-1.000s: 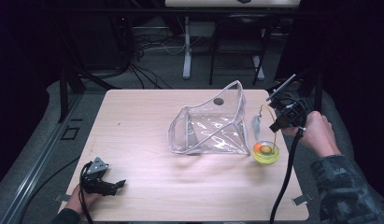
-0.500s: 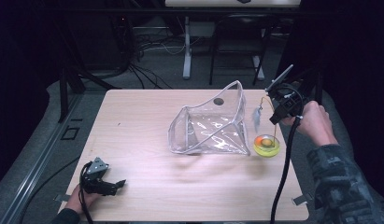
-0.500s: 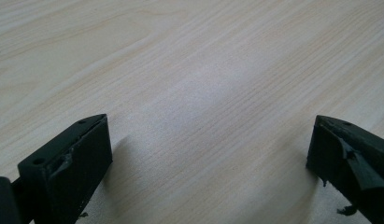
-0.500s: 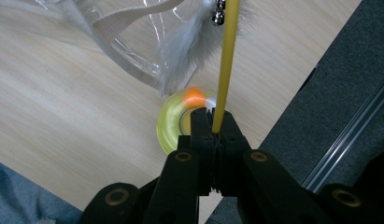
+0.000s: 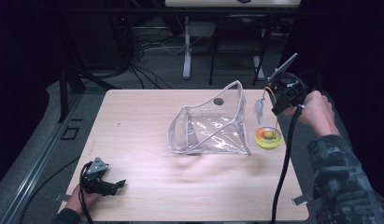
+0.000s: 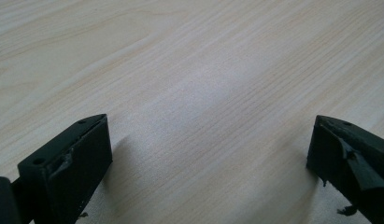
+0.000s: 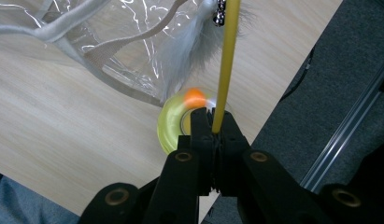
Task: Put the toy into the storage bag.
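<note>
Currently: right gripper (image 7: 213,122) pinched fully shut on yellow wand (image 7: 225,60), feather (image 5: 259,110) dangling above yellow dish (image 5: 267,138), beside clear pouch (image 5: 210,126). Left gripper (image 5: 116,185) wide open, empty. Risks: thin wand slipping; feather snagging pouch rim

No text, label, brand, number or sign can be read anywhere in these pictures, neither on the table nor on anything upon it.
</note>
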A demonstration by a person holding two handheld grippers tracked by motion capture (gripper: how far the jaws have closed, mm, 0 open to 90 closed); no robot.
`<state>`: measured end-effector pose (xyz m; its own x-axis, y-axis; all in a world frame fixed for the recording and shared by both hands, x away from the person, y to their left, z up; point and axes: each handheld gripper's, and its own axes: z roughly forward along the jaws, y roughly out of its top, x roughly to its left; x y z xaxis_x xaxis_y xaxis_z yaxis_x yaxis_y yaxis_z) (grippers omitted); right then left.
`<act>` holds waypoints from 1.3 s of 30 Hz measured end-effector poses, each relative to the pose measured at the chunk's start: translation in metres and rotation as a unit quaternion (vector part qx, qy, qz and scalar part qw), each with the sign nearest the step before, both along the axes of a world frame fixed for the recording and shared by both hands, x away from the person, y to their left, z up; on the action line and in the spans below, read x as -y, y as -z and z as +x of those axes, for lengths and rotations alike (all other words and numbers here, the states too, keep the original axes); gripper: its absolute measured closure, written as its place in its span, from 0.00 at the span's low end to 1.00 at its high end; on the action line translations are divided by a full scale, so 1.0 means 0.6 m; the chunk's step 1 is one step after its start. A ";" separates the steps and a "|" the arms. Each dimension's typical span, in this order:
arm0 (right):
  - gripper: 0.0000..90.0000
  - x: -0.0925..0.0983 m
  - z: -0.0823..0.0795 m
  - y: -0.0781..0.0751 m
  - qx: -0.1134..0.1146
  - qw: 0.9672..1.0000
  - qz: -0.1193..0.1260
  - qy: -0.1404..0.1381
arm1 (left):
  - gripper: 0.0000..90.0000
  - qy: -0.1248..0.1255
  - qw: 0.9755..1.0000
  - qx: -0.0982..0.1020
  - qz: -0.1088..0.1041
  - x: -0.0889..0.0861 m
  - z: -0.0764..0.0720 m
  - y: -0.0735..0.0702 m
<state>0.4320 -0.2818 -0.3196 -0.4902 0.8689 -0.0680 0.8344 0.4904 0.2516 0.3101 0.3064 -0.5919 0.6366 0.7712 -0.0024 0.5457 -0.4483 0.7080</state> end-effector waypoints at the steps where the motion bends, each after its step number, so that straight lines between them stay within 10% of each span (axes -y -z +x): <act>1: 0.98 0.000 0.000 0.000 0.000 1.000 0.000 0.000 | 0.00 0.000 1.000 0.000 0.000 0.000 0.000 0.000; 39: 0.98 -0.033 0.017 -0.142 0.046 0.999 -0.015 -0.007 | 0.00 0.000 1.000 0.000 0.000 0.000 0.000 0.000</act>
<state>0.4423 -0.2620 -0.2347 -0.4933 0.8587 -0.1390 0.8013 0.5108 0.3115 0.3100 0.3065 -0.5919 0.6367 0.7711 -0.0014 0.5452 -0.4489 0.7080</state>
